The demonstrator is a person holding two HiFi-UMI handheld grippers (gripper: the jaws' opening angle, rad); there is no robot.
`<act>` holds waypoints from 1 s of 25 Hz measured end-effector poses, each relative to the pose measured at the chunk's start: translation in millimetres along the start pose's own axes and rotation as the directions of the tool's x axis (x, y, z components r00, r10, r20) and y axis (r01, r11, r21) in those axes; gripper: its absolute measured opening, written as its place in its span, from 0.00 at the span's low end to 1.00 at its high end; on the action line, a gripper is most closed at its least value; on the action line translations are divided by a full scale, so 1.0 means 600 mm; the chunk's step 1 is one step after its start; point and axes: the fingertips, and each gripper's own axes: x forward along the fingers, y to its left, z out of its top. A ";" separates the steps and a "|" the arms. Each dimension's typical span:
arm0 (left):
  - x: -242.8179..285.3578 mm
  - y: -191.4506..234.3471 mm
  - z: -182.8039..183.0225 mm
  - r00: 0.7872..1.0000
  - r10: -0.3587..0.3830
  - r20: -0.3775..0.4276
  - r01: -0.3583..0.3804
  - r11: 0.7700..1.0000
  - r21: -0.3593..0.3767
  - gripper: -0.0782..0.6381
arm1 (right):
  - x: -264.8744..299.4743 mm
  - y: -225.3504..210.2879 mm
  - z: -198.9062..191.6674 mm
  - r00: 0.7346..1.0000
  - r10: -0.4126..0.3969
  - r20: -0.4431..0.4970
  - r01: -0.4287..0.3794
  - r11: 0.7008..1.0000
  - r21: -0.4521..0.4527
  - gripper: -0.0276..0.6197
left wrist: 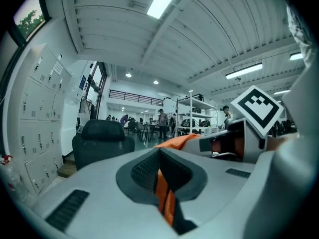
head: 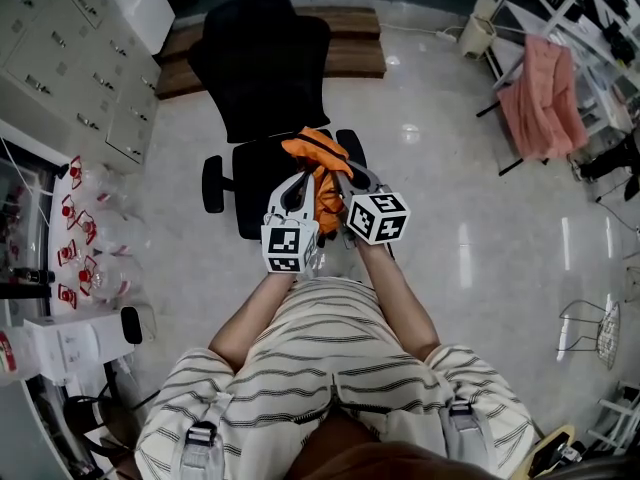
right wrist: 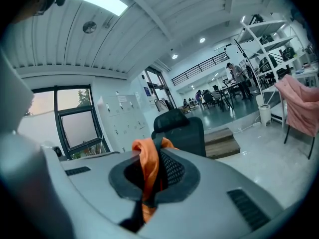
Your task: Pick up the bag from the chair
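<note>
Right, the pale glossy floor [head: 450, 168] fills most of my head view, with grey lockers [head: 70, 58] along its left side. A black chair [head: 262, 68] stands in the middle, straight ahead of me, its back on the far side and its seat towards me. Off to the right hangs a pink cloth [head: 540, 93]. The bag [head: 318, 153] is orange and crumpled, over the front part of the seat. From above I can't tell whether it touches the cushion. Both of my tools reach into it side by side. The left tongs [head: 303, 180] are closed on a strip of the bag's fabric. In the left gripper view the orange band runs down between the dark pads [left wrist: 144, 171], pinched there. The right tongs [head: 343, 176] are clamped on the bag as well. In the right gripper view a fold of orange bulges up over the pads [right wrist: 172, 171] and hangs down between them, with the chair's back standing beyond.
</note>
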 end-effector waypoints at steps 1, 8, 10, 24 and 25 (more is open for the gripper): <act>0.001 0.000 0.001 1.000 0.000 0.002 0.000 1.000 0.000 0.14 | 0.000 0.000 0.000 1.000 -0.002 -0.002 0.002 1.000 -0.004 0.07; 0.001 0.001 0.004 1.000 0.000 0.004 0.000 1.000 0.001 0.14 | -0.005 0.002 0.001 1.000 0.001 0.002 -0.001 1.000 -0.011 0.07; 0.003 0.001 0.004 1.000 0.003 0.005 -0.003 1.000 0.003 0.14 | -0.005 0.000 0.003 1.000 0.001 0.006 -0.001 1.000 -0.011 0.07; 0.008 0.006 0.002 1.000 0.018 0.008 -0.018 1.000 0.000 0.14 | -0.006 -0.013 0.007 1.000 -0.004 0.016 0.004 1.000 -0.002 0.07; 0.008 0.006 0.002 1.000 0.018 0.007 -0.018 1.000 -0.001 0.14 | -0.006 -0.013 0.006 1.000 -0.004 0.016 0.004 1.000 0.000 0.07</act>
